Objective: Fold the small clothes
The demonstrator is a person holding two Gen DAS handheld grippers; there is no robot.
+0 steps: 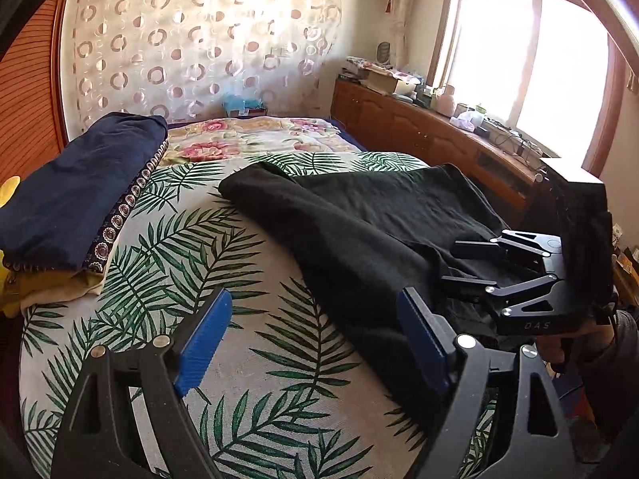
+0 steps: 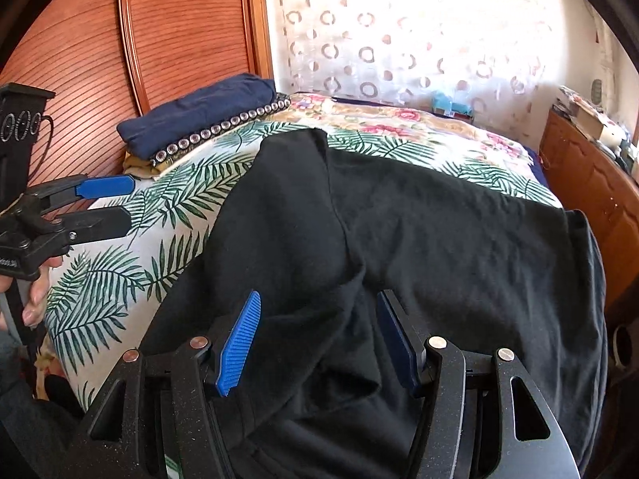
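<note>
The black garment [image 2: 399, 219] is spread across the leaf-print bedspread [image 1: 223, 263], its hem draped over the bed edge at 5 o'clock. The right gripper [image 2: 319, 339] is held spread above a raised fold. The left gripper [image 1: 315, 343] is held spread over bare bedspread. Folded navy clothes [image 1: 80, 191] are stacked at 10 o'clock.

A black garment [image 2: 399, 219] lies on a white bedsheet [image 1: 223, 263] printed with green palm fronds. Beside that sheet, a pink-floral quilt [image 1: 247, 135]; on it, navy folded cloth [image 1: 80, 195] with circle-patterned trim. The fingers' pads [image 2: 239, 343] are blue.
</note>
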